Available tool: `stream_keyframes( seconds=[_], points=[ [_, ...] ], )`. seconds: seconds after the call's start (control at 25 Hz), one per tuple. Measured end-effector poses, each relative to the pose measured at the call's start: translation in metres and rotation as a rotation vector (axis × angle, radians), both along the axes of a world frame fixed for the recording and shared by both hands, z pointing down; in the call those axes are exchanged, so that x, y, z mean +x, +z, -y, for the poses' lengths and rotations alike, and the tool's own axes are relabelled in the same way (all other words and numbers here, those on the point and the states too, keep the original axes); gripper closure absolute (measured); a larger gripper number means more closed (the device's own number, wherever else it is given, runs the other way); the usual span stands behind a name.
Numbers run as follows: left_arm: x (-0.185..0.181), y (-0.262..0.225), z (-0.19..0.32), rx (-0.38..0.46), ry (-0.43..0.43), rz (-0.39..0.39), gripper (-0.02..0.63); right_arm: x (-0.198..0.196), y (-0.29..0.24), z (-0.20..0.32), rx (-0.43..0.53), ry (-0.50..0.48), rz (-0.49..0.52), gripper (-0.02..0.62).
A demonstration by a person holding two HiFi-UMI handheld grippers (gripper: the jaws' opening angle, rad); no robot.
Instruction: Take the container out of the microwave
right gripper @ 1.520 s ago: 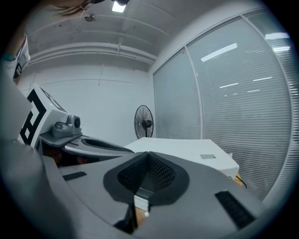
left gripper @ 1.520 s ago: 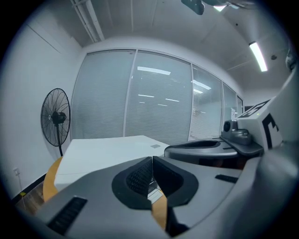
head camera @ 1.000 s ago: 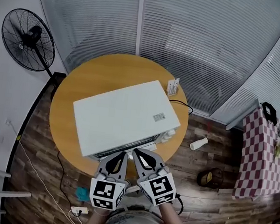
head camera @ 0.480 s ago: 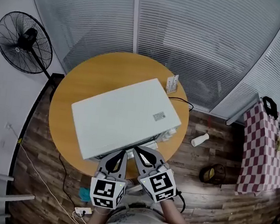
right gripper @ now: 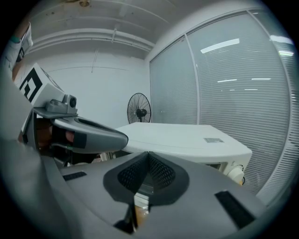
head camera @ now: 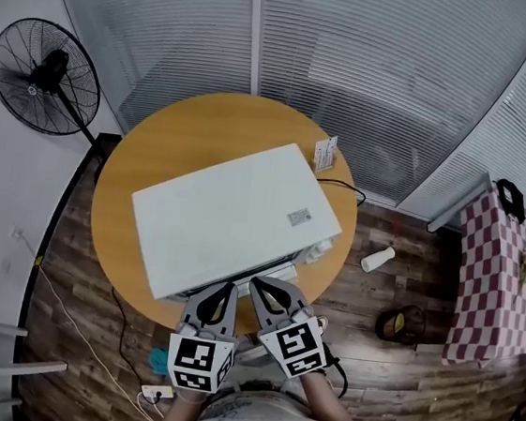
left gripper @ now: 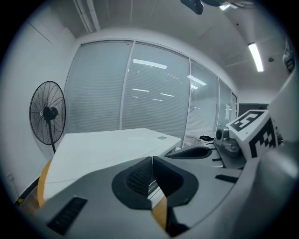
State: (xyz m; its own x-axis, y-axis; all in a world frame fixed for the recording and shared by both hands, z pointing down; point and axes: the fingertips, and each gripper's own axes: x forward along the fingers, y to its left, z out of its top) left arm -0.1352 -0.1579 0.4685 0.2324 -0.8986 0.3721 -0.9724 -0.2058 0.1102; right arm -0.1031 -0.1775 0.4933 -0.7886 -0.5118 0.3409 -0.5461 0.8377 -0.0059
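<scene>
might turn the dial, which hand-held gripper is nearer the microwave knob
Right. The right hand-held gripper is at the microwave front, a little short of the knob; the left hand-held gripper sits further along that front.

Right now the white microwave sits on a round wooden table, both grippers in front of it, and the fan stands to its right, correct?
Not quite. The head view shows the fan left of the microwave, not right. The rest holds: it sits on the round wooden table, with the left gripper and right gripper in front.
</scene>
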Motion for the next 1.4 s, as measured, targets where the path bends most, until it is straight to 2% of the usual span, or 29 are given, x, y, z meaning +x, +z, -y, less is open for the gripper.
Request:
stream_keyframes(
  seconds=[0.28, 0.6, 1.12, 1.32, 1.4],
  points=[
    [-0.008, 0.004, -0.003, -0.013, -0.027, 0.003, 0.591, -0.006, 0.033, 0.000, -0.050, -0.014, -0.038, 0.601],
    [-0.019, 0.008, -0.009, -0.031, -0.055, 0.011, 0.591, -0.018, 0.077, 0.005, 0.009, -0.055, -0.202, 0.601],
    [-0.043, 0.018, -0.021, -0.054, -0.092, 0.007, 0.591, -0.038, 0.131, 0.018, 0.008, -0.096, -0.320, 0.601],
    [-0.046, 0.018, -0.022, -0.048, -0.096, 0.000, 0.591, -0.045, 0.133, 0.035, 0.053, -0.087, -0.341, 0.600],
    [-0.046, 0.018, -0.022, -0.043, -0.095, -0.005, 0.591, -0.048, 0.134, 0.042, 0.081, -0.088, -0.366, 0.567]
  ],
)
